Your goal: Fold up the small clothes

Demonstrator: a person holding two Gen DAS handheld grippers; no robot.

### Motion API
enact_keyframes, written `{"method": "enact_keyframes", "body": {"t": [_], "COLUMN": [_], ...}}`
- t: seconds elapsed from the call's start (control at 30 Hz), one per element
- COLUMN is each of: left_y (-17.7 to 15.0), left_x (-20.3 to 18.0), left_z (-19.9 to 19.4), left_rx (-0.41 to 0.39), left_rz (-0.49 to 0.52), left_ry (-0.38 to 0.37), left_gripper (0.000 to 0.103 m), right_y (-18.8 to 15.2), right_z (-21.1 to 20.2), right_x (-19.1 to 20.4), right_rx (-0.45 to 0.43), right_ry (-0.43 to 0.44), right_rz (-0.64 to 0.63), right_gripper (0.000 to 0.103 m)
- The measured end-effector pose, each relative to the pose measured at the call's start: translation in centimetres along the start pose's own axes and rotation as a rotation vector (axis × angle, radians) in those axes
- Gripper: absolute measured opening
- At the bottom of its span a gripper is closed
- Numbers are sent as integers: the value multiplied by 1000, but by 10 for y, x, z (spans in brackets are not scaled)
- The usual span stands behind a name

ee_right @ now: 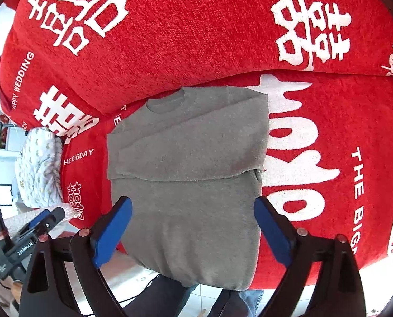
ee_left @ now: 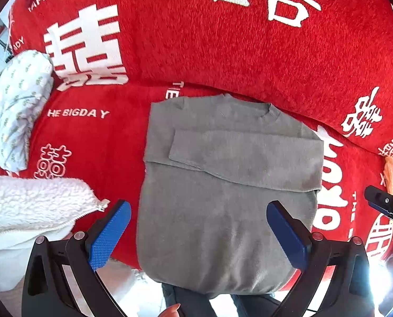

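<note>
A red blanket printed with white characters covers the sofa. From the left wrist, the grey sweater lies flat on the seat, sleeves folded across its chest, hem hanging over the front edge; it could slide off if tugged. The left tool is wide open, holding nothing. From the right wrist, the right tool also gapes empty (a one-layer pinch would undo the sleeves).
</note>
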State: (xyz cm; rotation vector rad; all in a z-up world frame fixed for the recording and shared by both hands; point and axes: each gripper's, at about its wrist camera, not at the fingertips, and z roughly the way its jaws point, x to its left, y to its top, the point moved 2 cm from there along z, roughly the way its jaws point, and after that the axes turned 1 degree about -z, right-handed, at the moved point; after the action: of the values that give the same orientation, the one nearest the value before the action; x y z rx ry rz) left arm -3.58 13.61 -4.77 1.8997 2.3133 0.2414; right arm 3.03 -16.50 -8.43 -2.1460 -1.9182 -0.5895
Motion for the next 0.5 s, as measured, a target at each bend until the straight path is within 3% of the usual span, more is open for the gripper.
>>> {"method": "enact_keyframes", "body": {"t": [0.5], "left_y": [-18], "left_x": [2], "left_z": [-15], "left_rx": [1], "left_rz": [35], "left_ry": [37], "left_gripper": [103], "right_y": [-28], "right_z": [-6], "right_x": [18], "right_rx": [37], "right_ry": [-127], "right_rz": [-52], "right_gripper": [95]}}
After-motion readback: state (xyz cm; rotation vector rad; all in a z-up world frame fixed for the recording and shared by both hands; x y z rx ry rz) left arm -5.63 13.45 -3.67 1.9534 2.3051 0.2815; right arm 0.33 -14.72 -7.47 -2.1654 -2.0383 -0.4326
